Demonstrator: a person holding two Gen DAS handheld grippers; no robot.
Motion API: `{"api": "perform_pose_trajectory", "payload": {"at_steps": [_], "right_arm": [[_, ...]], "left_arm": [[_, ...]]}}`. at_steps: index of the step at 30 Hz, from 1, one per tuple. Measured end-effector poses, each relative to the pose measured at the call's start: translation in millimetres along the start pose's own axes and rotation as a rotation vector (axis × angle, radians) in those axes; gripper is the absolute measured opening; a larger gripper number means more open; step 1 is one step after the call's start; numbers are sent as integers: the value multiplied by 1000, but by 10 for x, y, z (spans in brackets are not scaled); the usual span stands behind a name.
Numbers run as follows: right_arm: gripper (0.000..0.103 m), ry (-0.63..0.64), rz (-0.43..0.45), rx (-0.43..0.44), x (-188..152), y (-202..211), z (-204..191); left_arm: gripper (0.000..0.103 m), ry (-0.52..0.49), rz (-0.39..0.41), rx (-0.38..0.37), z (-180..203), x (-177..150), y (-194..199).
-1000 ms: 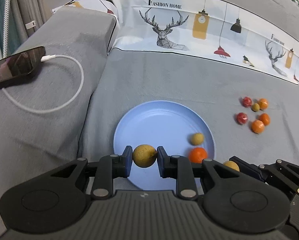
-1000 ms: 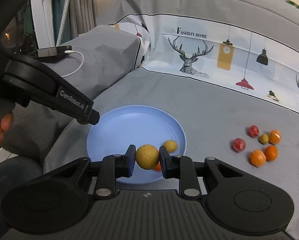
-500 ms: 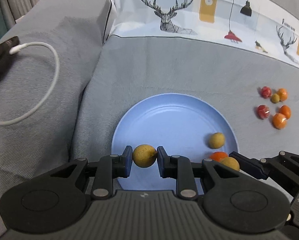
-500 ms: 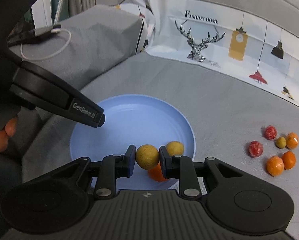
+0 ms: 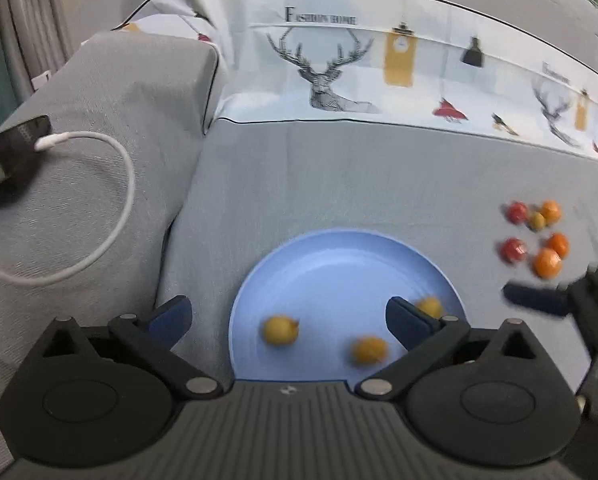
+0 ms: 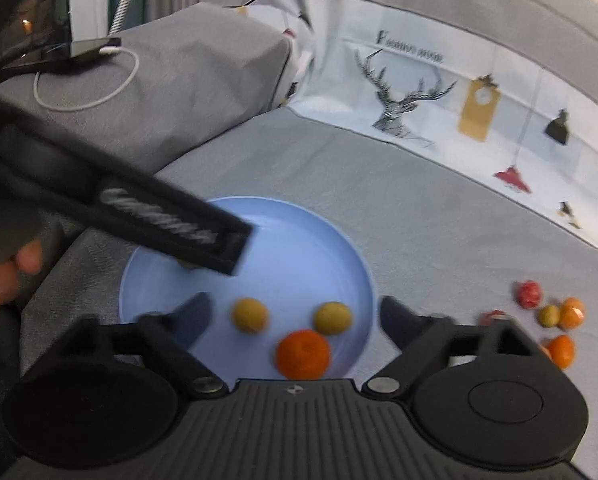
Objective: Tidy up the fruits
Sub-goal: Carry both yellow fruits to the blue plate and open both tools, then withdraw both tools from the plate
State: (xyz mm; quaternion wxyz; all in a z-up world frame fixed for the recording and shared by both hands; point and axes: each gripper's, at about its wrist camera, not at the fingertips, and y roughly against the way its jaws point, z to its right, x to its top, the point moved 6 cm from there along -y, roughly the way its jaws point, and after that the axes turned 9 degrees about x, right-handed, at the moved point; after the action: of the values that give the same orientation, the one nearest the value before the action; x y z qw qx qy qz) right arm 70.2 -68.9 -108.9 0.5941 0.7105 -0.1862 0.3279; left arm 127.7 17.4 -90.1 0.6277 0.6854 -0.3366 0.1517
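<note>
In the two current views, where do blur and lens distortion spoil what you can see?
Left wrist view: yellow fruits on the blue plate smear, and the far right gripper is soft. Right wrist view: lettering on the left gripper streaks unreadably. Both views: fisheye bends the deer-print cloth edge into an arc.

1. A round, shallow blue plate [image 6: 299,240] is set flat on grey fabric.
2. Two small yellow fruits [image 6: 250,315] [image 6: 332,317] are seen lying apart on the plate, blurred.
3. An orange fruit [image 6: 303,354] is seen at the plate's near edge, just beside them.
4. A loose cluster of small red, orange and greenish fruits [image 5: 535,236] is laid on the fabric, well apart from the plate, to its right.
</note>
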Motion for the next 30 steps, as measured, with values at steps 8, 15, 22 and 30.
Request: {"api": "perform_pose_trajectory", "payload": {"at_steps": [8, 15, 22, 30], "right_arm": [[102, -93, -33, 7, -356, 675, -27], [102, -182, 25, -1, -612, 1287, -157], [102, -170, 93, 3, -650, 1641, -242], [102, -167, 137, 7, -630, 1819, -276]], "left_arm": [[103, 75, -38, 39, -148, -486, 693], [103, 78, -68, 109, -179, -766, 1062], [103, 60, -54, 148, -89, -830, 1330], [103, 39, -21, 159, -15, -811, 1527]]}}
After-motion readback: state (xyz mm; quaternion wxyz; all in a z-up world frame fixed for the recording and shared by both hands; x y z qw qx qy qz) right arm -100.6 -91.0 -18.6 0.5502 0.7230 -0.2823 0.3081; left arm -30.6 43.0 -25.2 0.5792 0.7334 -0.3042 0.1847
